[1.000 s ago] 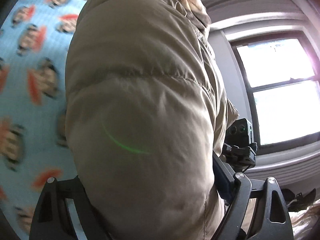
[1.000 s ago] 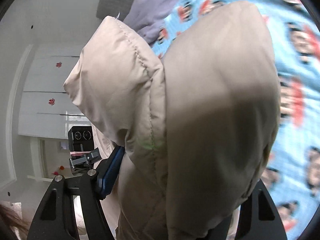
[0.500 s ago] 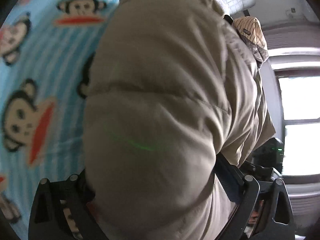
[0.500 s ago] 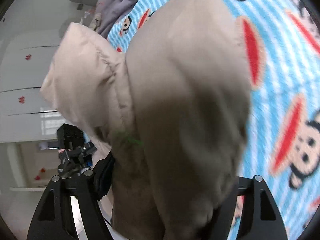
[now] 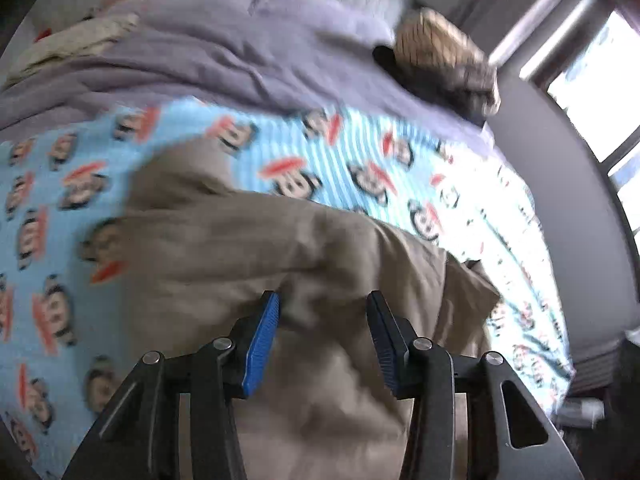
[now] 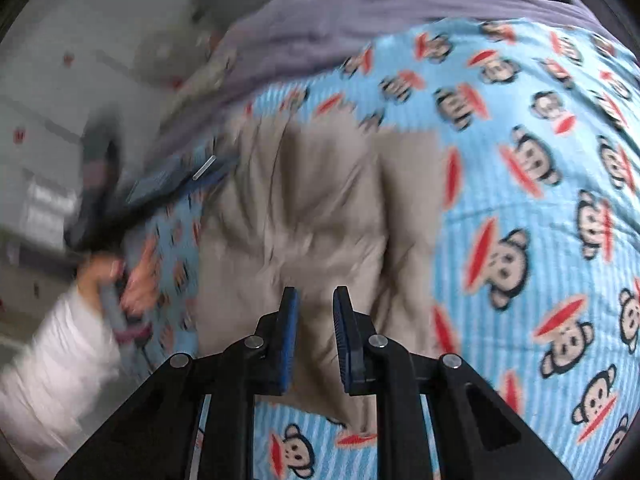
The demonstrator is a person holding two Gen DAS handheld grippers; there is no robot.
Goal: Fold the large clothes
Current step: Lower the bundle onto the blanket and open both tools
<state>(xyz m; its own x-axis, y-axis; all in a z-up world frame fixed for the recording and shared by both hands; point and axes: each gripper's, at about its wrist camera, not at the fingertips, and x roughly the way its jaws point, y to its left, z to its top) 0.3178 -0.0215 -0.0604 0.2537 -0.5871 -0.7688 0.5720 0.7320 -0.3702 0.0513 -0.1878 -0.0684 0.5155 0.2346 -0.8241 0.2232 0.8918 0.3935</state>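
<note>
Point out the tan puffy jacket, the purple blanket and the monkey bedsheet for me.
Jacket (image 6: 320, 208): right wrist view, on its quilted middle.
Purple blanket (image 5: 200, 60): left wrist view, on its rumpled top.
Monkey bedsheet (image 6: 540, 208): right wrist view, on a bare blue stretch.

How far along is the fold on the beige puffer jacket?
Done: the beige quilted puffer jacket lies doubled over on the blue monkey-print bedsheet, released. In hand: nothing; the left claw and right claw have just been closing, with no fabric pinched between their jaws. Left: the bundle looks lumpy and uneven, so another fold and some smoothing probably remain.
</note>
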